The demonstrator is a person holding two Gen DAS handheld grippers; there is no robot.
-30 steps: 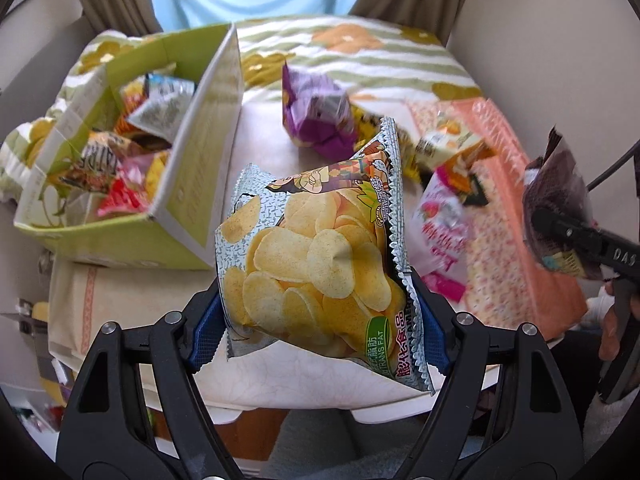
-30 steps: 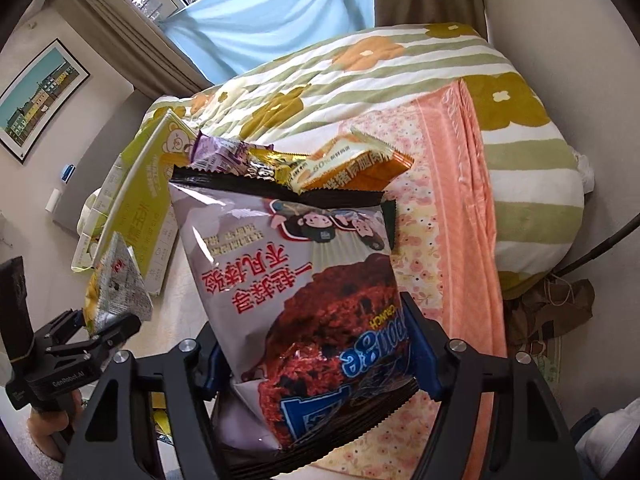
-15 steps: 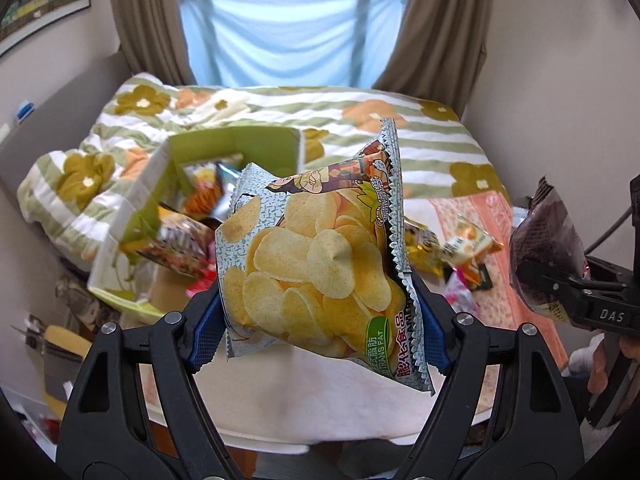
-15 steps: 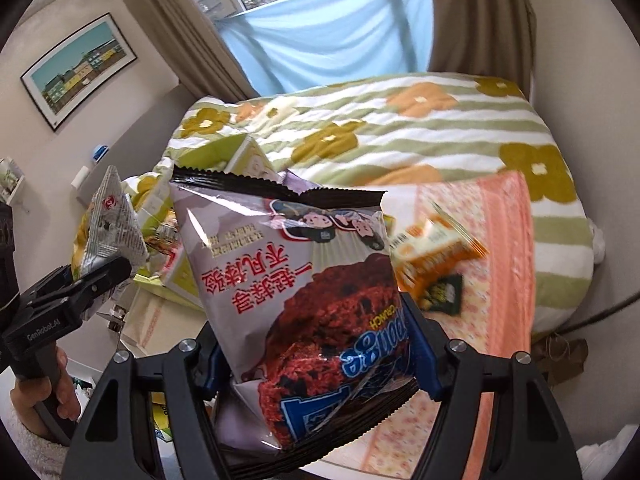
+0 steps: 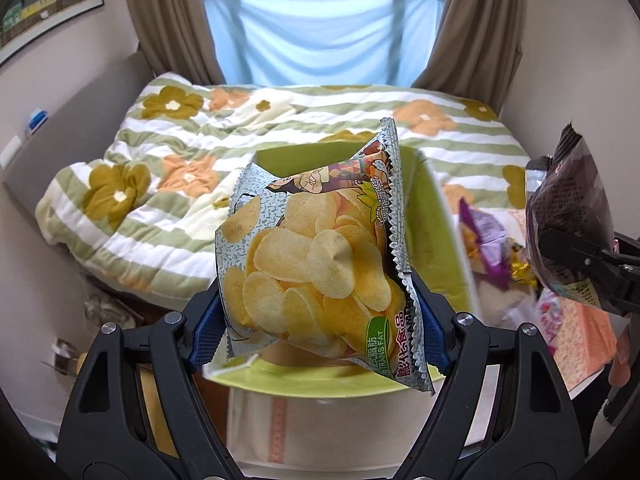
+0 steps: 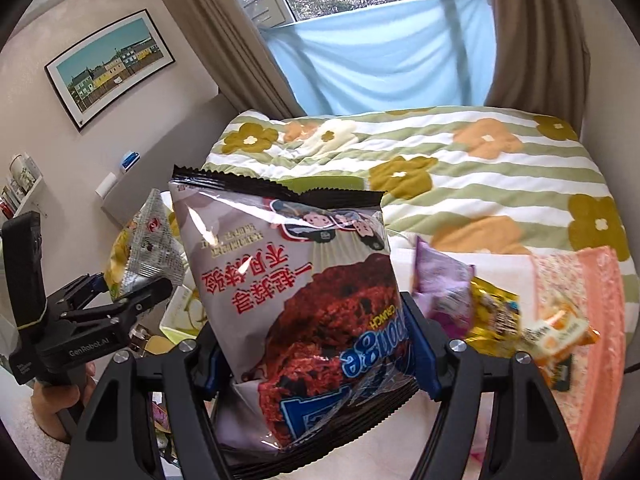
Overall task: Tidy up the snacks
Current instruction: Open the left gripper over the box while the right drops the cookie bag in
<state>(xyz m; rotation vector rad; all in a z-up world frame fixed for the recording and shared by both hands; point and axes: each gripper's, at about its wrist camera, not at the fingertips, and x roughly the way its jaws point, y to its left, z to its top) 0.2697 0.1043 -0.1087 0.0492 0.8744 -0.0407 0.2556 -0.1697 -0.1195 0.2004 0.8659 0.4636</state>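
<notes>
My left gripper [image 5: 316,332] is shut on a silver bag of potato chips [image 5: 312,264] and holds it upright above a light green cardboard box [image 5: 432,220]. The chip bag also shows in the right wrist view [image 6: 148,248]. My right gripper [image 6: 316,356] is shut on a grey and black bag of chocolate crunch snack [image 6: 304,304], held in the air; it shows at the right edge of the left wrist view [image 5: 568,224]. The box's inside is hidden behind the chip bag.
Loose snack packs lie on the table: a purple bag [image 6: 440,284], a yellow pack [image 6: 496,312] and an orange pack [image 6: 560,328]. A peach floral cloth [image 6: 592,312] covers the table's right side. A bed with a flowered quilt [image 5: 192,160] stands behind.
Both grippers have risen and tilted up with their bags. The green box has shifted from the left to directly behind the chip bag. The loose packs now sit lower right.
</notes>
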